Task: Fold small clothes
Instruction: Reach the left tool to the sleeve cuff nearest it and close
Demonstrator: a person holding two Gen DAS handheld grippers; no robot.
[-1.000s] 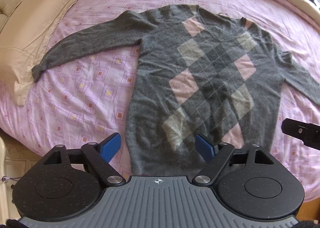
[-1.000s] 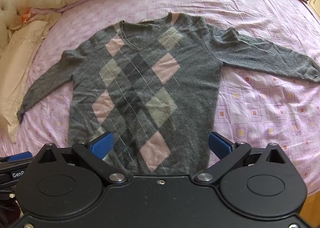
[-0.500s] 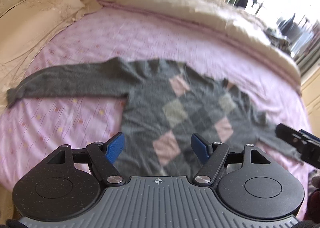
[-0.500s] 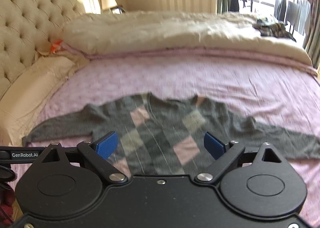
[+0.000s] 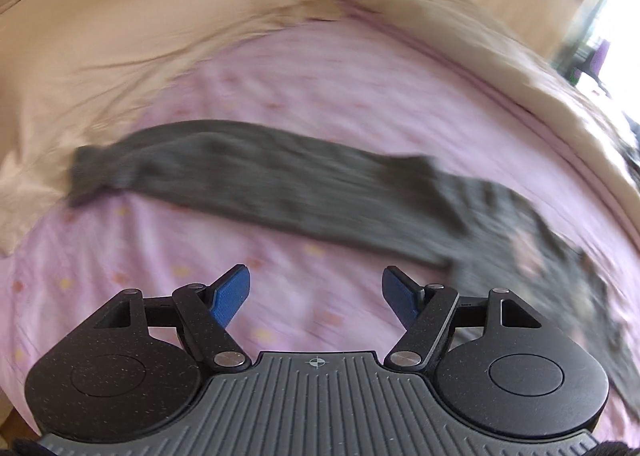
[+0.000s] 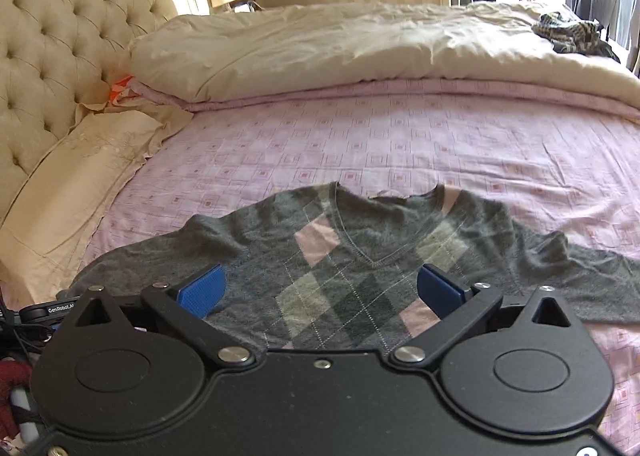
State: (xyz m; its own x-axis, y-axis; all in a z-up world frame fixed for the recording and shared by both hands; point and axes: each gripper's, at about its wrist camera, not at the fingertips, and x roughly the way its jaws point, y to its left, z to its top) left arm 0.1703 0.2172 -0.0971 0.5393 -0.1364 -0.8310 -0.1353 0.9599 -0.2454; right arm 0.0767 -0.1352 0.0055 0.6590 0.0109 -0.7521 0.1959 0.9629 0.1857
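Sweater (image 6: 360,268) flat, neckline toward duvet (image 6: 360,43)

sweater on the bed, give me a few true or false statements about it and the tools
1. The sweater lies spread flat on the pink bedsheet. True.
2. The left tool is shut on a sleeve. False: its jaws stand open and hold nothing; the sleeve lies ahead of it.
3. The right tool is open and empty. True.
4. The sweater is plain grey. False: it has a pink and pale diamond pattern on its front.
5. A cream duvet lies at the far side of the bed. True.
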